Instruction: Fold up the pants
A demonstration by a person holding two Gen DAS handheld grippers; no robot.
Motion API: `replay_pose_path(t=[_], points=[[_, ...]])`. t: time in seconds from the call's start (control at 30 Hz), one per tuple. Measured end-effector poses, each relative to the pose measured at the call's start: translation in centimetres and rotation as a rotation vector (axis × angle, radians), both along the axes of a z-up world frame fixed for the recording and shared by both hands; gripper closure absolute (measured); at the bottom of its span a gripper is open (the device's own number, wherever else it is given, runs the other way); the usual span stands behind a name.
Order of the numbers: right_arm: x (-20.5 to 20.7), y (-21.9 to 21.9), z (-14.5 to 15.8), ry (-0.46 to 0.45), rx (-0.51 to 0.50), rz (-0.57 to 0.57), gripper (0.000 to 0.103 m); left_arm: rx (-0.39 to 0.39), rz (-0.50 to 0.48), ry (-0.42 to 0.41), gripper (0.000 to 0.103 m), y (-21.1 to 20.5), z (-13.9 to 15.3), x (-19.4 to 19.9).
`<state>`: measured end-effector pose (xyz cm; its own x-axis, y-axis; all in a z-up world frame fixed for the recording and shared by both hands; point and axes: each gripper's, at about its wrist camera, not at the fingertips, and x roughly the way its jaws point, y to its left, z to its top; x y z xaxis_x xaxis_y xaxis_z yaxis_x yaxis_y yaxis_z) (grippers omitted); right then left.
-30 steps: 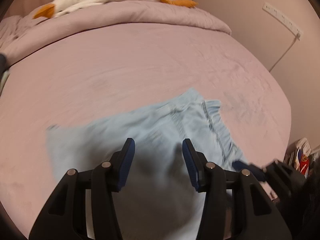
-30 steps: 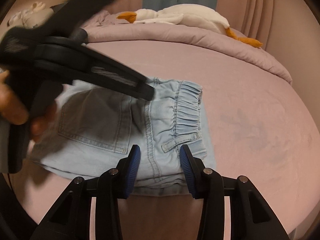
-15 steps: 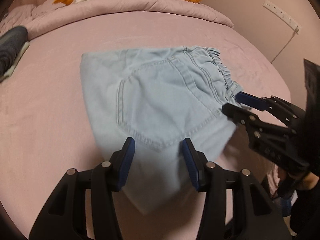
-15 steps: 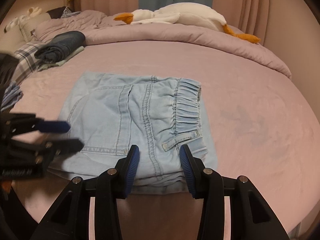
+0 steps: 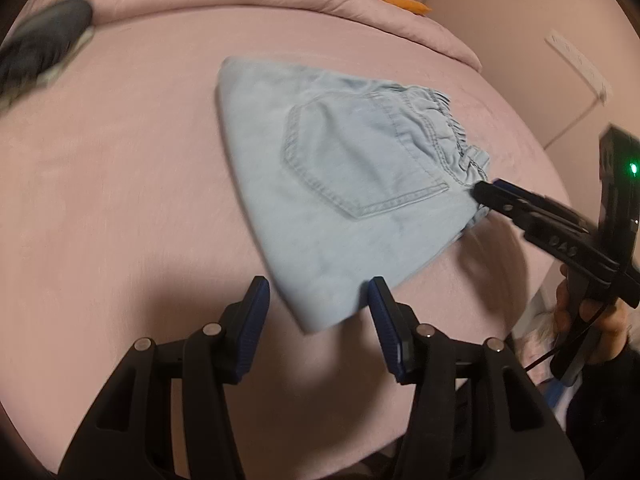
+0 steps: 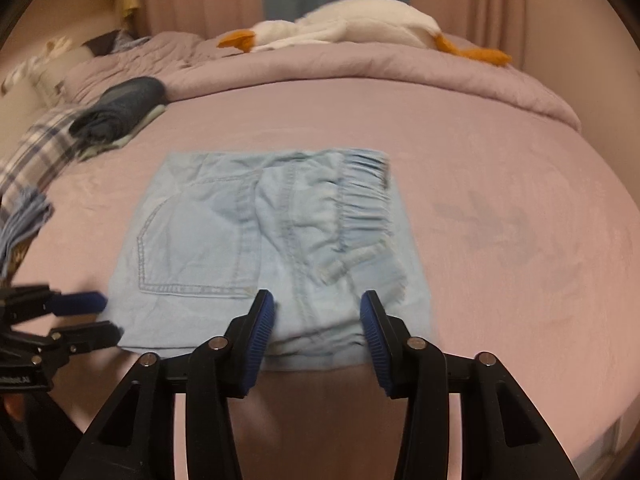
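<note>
The light blue denim pants (image 6: 248, 240) lie folded into a compact rectangle on the pink bed (image 6: 500, 208), back pocket and elastic waistband up. They also show in the left wrist view (image 5: 344, 184). My left gripper (image 5: 318, 320) is open and empty, its fingers on either side of the fold's near corner. My right gripper (image 6: 318, 320) is open and empty at the near edge below the waistband. The right gripper also shows in the left wrist view (image 5: 486, 196) at the waistband corner. The left gripper shows in the right wrist view (image 6: 90, 316) at the fold's left corner.
A rolled dark garment (image 6: 124, 110) lies on a folded stack at the far left. A plaid cloth (image 6: 36, 152) lies beside it. A white plush goose (image 6: 344, 26) rests on the bunched duvet (image 6: 360, 68) at the head. The bed edge runs close below both grippers.
The left gripper has swung down and back from over the pants to their near left corner. The right gripper has drawn back slightly. The pants lie still, folded.
</note>
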<state>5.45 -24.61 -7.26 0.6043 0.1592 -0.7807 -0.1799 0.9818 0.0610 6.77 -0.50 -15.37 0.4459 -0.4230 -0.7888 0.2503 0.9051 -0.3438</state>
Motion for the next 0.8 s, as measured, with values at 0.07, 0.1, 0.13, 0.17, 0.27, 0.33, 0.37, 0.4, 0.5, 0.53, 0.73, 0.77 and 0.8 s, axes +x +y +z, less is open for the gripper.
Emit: replay_pose_path(t=[0.07, 0.1, 0.13, 0.17, 0.27, 0.33, 0.37, 0.4, 0.5, 0.53, 0.73, 0.77, 0.8], points=[[-0.3, -1.0, 0.4, 0.0, 0.048, -0.019, 0.053, -0.047, 0.021, 0.011, 0.051, 1.0, -0.2, 0.0], [-0.4, -1.8, 0.8, -0.005, 0.093, -0.02, 0.052, -0.064, 0.03, 0.014, 0.052, 1.4, -0.2, 0.1], [-0.4, -2.3, 0.8, -0.004, 0.124, -0.021, 0.048, -0.097, 0.046, 0.027, 0.052, 1.7, -0.2, 0.4], [-0.2, -2.7, 0.8, 0.004, 0.143, -0.024, 0.043, -0.117, 0.059, 0.037, 0.052, 2.0, -0.3, 0.5], [0.8, -4.7, -0.1, 0.069, 0.244, -0.077, 0.033, -0.166, 0.084, 0.063, 0.052, 2.7, -0.4, 0.8], [1.2, -6.0, -1.0, 0.118, 0.343, -0.111, 0.033, -0.181, 0.088, 0.071, 0.051, 2.8, -0.5, 0.8], [1.4, -6.7, -1.7, 0.146, 0.393, -0.137, 0.032, -0.188, 0.088, 0.075, 0.051, 2.8, -0.6, 0.9], [1.4, -7.0, -2.2, 0.157, 0.416, -0.148, 0.03, -0.192, 0.089, 0.076, 0.05, 2.6, -0.5, 0.9], [1.4, -7.9, -3.4, 0.179, 0.499, -0.181, 0.03, -0.201, 0.088, 0.082, 0.05, 2.7, -0.4, 1.4], [1.4, -8.2, -3.5, 0.177, 0.531, -0.186, 0.029, -0.206, 0.089, 0.084, 0.05, 2.8, -0.4, 1.4], [2.6, -8.4, -3.9, 0.213, 0.622, -0.17, 0.027, -0.215, 0.09, 0.086, 0.049, 2.9, -0.5, 2.4], [3.0, -8.4, -3.8, 0.217, 0.624, -0.163, 0.027, -0.215, 0.089, 0.086, 0.049, 2.9, -0.5, 2.5], [3.2, -8.5, -3.8, 0.222, 0.624, -0.156, 0.027, -0.217, 0.087, 0.086, 0.049, 2.9, -0.5, 2.7]])
